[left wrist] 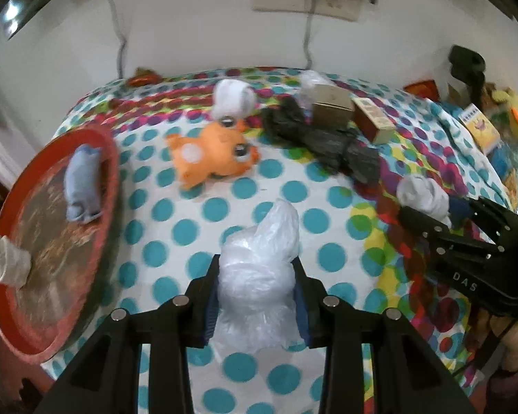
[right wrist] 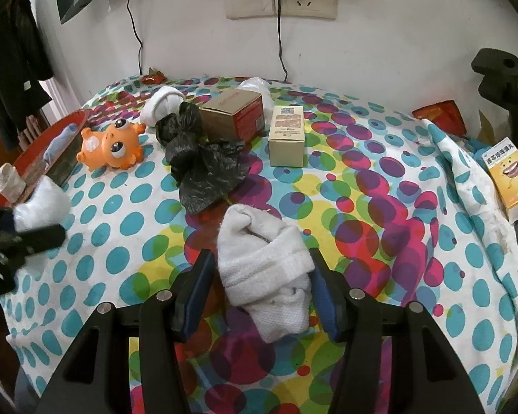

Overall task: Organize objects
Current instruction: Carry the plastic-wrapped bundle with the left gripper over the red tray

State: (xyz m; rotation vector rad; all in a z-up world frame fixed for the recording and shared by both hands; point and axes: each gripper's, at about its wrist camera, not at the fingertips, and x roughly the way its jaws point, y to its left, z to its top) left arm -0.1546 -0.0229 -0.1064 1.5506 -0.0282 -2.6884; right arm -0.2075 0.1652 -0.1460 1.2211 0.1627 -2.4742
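Note:
My left gripper (left wrist: 256, 260) is shut on a crumpled clear plastic bag (left wrist: 259, 269), held a little above the spotted tablecloth (left wrist: 176, 227). In the right wrist view that same gripper (right wrist: 20, 222) shows at the left edge with the bag (right wrist: 41, 200). A rolled white sock (right wrist: 262, 269) lies on the cloth between the fingers of my right gripper (right wrist: 260, 255). The right pad touches the sock and a gap shows at the left pad. A red round tray (left wrist: 113, 158) at the left holds a blue sock (left wrist: 83, 183) and a white sock (left wrist: 8, 262).
An orange toy (left wrist: 210, 158), another rolled white sock (left wrist: 233, 98), a black plastic bag (left wrist: 328, 141), two cardboard boxes (right wrist: 233, 114) (right wrist: 286, 134) and a second clear bag (left wrist: 310, 79) lie near the wall. A yellow box (right wrist: 509, 179) sits at the right edge.

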